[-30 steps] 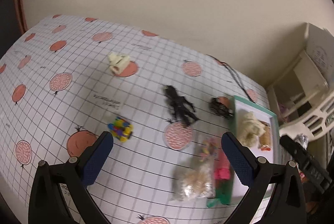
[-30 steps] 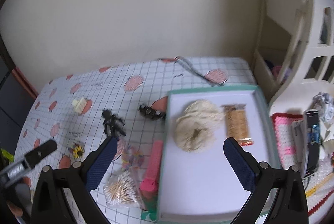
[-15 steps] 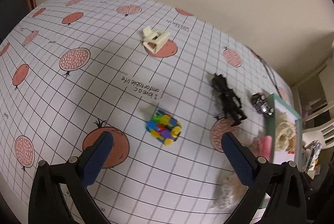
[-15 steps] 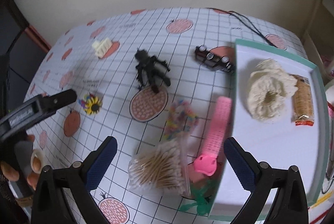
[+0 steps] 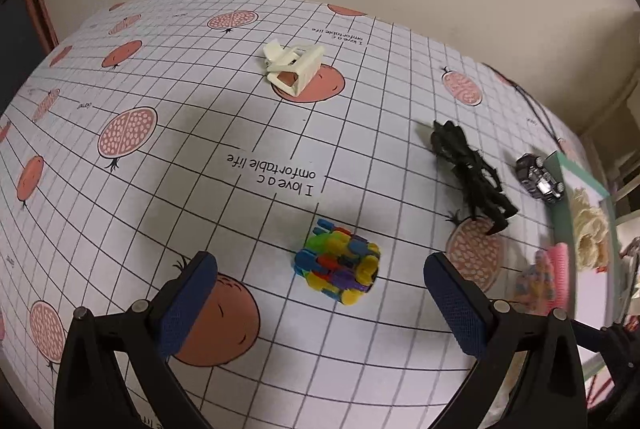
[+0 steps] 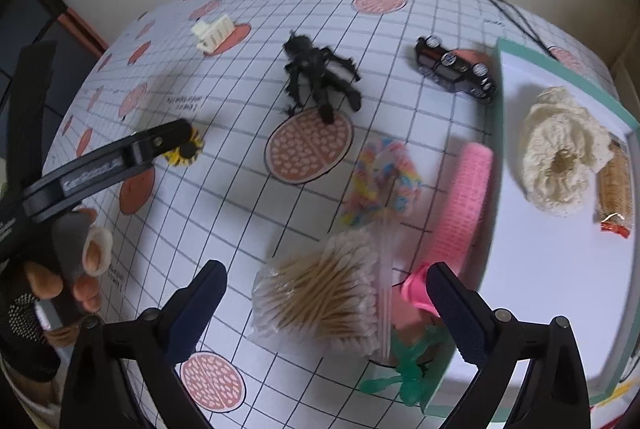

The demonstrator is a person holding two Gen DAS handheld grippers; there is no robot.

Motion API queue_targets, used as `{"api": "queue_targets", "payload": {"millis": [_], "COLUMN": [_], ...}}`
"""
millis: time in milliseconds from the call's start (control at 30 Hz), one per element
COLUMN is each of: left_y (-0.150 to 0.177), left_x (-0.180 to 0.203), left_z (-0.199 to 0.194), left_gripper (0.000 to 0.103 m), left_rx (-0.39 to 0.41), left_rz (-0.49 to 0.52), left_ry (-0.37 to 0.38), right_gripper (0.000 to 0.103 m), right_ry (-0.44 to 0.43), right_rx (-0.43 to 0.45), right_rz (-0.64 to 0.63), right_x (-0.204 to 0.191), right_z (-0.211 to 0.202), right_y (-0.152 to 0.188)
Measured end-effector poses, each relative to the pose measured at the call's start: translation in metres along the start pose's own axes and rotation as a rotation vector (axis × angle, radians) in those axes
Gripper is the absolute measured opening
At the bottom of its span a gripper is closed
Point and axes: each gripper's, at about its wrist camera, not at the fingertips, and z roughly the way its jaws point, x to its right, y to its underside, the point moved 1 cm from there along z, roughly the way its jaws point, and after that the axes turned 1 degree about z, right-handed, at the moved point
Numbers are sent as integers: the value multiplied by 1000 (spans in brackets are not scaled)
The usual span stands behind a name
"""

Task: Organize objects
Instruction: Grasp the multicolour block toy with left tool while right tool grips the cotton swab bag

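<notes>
At the left edge of the right wrist view, a gloved hand [image 6: 60, 269] is gripping the left tongs [image 5: 320, 293], which are reaching toward mid-frame with jaws spread wide and holding nothing; in their own view a multicoloured block toy [image 5: 338, 266] is lying on the counter [image 5: 160, 157] between the blue pads, touching neither. The right tongs [image 6: 326, 303] are gaping equally wide and empty, hovering over a bag of cotton swabs [image 6: 320, 301] at lower centre. At the right, the teal-rimmed tray [image 6: 560, 309] is holding a cream crocheted piece [image 6: 560, 153] and, just beside it, a wrapped snack [image 6: 614, 185].
</notes>
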Motion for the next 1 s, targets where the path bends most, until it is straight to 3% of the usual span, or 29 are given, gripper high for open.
{"api": "queue_targets", "payload": {"millis": [367,500,633,900,1000], "left_y": [2,2,3,2,1], "left_x": [7,9,8,12,12], "left_z": [12,15,17,17,20], "left_gripper": [97,89,89,87,75], "left_rx": [15,14,12,26,21], "left_rz": [28,30,25,33,38], "left_ry": [-22,-23,-23,-25,-31], "right_gripper": [99,96,92,92,92], "right_ry": [52,13,71,71,73], "right_rx": [-14,-34,-41,-61,-62], "right_rz": [-82,-108,-130,-129,-130], "right_x": [-19,-29,-29,-28,-28], "right_z": [8,10,16,25,26], "right_y": [5,6,7,9,9]}}
